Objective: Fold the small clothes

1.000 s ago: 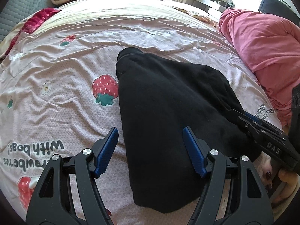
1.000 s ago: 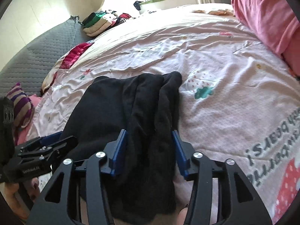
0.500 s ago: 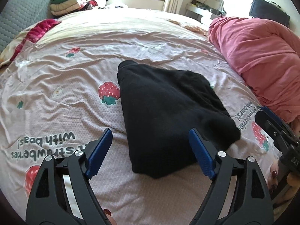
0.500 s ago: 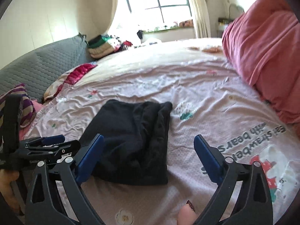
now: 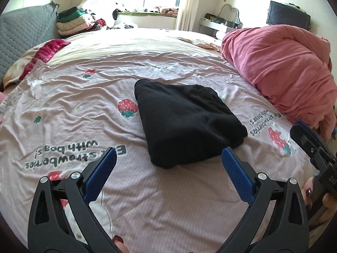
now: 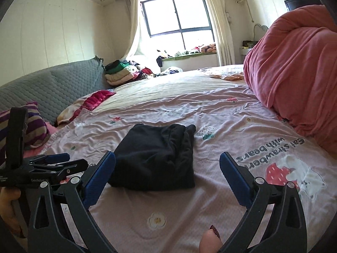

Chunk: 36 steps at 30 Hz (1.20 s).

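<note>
A folded black garment [image 5: 185, 122] lies flat on the pink strawberry-print bedsheet [image 5: 84, 97]. It also shows in the right wrist view [image 6: 158, 158]. My left gripper [image 5: 168, 166] is open and empty, held back from the garment's near edge. My right gripper [image 6: 167, 168] is open and empty, also short of the garment. The right gripper shows at the right edge of the left wrist view [image 5: 311, 145]. The left gripper shows at the left of the right wrist view [image 6: 52, 164].
A big pink duvet heap [image 5: 284, 69] sits on the bed's right side. A grey quilted headboard [image 6: 52, 90] and a striped pillow [image 6: 33, 126] are at the left. Stacked clothes [image 6: 120, 73] lie at the far end by the window.
The right gripper let go of the black garment and opened wide. Both grippers pulled back and up, so the garment now lies alone, farther off.
</note>
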Motion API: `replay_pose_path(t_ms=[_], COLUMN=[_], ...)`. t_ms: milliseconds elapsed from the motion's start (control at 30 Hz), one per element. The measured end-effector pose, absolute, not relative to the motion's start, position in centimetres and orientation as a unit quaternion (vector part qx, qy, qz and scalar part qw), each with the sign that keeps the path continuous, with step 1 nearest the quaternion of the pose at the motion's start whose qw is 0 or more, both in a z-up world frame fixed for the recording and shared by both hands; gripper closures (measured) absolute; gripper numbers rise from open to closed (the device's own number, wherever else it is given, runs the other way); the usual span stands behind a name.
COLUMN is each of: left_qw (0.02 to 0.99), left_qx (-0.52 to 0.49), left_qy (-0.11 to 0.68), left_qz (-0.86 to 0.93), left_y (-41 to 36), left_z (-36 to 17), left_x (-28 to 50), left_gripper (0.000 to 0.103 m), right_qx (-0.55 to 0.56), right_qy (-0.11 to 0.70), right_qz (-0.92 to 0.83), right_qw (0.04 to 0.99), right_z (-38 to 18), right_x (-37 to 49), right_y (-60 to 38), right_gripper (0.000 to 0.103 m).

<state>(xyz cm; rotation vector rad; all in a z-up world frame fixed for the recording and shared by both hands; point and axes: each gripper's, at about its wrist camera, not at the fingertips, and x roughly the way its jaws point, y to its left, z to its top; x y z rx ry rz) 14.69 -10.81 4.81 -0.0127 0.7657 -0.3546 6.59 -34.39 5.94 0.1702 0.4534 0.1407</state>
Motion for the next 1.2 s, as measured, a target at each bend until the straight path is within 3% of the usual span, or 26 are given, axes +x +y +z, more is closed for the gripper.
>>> replay_pose_path(t_ms=[767,1200], left_qw=[0.910,0.907], left_qx=[-0.025,-0.030], left_qy=[0.385,0.392], left_qz=[-0.150,-0.149], left_y=[-7.5,-7.3], left_z=[-1.8,-2.6], left_x=[11.2,11.5], left_gripper=[0.009,0.009], right_qx=[0.053,0.034], right_qy=[0.285,0.294], right_qz=[0.010,0.005], right_qw=[0.957,0.955], right_z=[-2.2,-3.4], right_x=[3.9,4.7], right_y=[-30.8,-30.4], right_gripper=[0.005,0.005])
